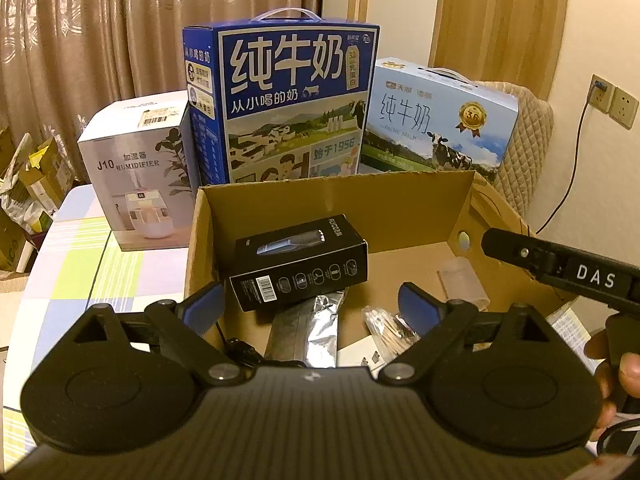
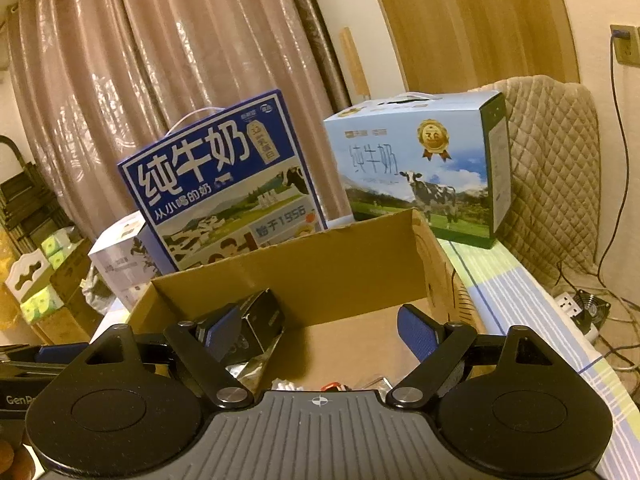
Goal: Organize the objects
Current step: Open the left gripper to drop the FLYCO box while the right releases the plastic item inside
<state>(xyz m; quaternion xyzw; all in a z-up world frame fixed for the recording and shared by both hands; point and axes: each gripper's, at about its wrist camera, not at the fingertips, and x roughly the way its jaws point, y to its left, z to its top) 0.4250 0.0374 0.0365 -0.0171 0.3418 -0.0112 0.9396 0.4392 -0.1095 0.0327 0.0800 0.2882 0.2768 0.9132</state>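
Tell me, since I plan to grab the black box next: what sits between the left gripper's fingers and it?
Nothing: in the left wrist view the left gripper stands open just before the black box, which leans on a silver foil pouch in the cardboard box.

Matt corrugated cardboard box (image 1: pixel 320 200), glossy black carton (image 1: pixel 300 264), seemingly crinkled foil pouch (image 1: pixel 320 332)

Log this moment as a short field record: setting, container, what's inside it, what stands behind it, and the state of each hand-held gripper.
setting: table with checked cloth
container: open cardboard box
inside: black product box, silver foil pouch, packet of small sticks, clear plastic cup
behind: white humidifier box, dark blue milk carton, light blue milk carton
left hand-held gripper: open, empty, over the box
right hand-held gripper: open, empty, over the box
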